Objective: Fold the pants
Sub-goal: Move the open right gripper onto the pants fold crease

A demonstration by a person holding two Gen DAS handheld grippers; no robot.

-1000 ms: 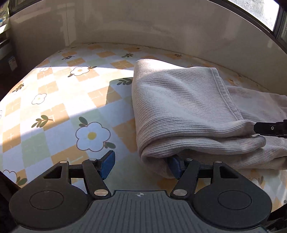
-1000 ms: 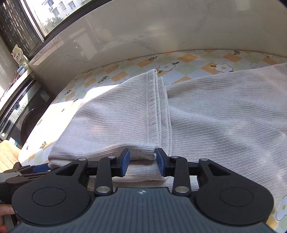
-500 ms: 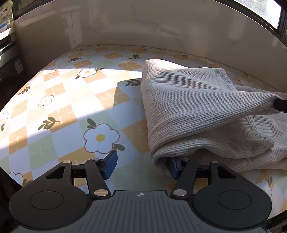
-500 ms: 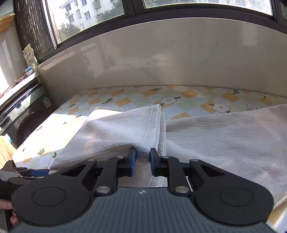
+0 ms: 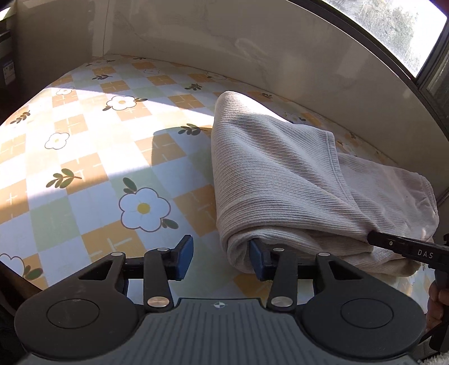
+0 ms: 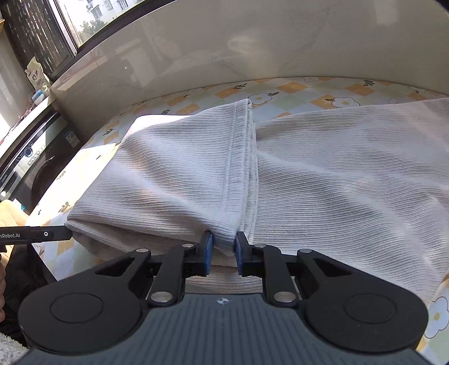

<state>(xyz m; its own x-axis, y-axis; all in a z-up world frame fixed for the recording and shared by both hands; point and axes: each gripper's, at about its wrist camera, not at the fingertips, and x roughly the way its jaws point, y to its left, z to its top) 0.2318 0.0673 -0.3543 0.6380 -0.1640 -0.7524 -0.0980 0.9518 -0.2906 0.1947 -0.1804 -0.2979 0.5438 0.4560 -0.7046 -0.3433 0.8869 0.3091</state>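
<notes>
pants [image 6: 322, 174] lie folded on the floral tablecloth [image 5: 84, 157], right part cut off. left gripper [image 5: 221, 257]: jaws just closing, right pad buried in the fold, left pad clear, nothing pinched. right gripper [image 6: 224, 252] pinches the hem.

The left wrist view sits low and close behind the left gripper [image 5: 221, 257], facing down and forward over the floral tablecloth [image 5: 92, 157] to the pale back wall [image 5: 252, 47], a window [image 5: 393, 25] upper right. The right wrist view sits equally close behind the right gripper [image 6: 224, 252], angled down toward the same wall, a window [image 6: 92, 16] upper left. Both share the folded pants [image 5: 280, 182] [image 6: 182, 174]; each catches the other gripper at its frame edge, the right gripper [image 5: 409, 248] and the left gripper [image 6: 42, 234].
</notes>
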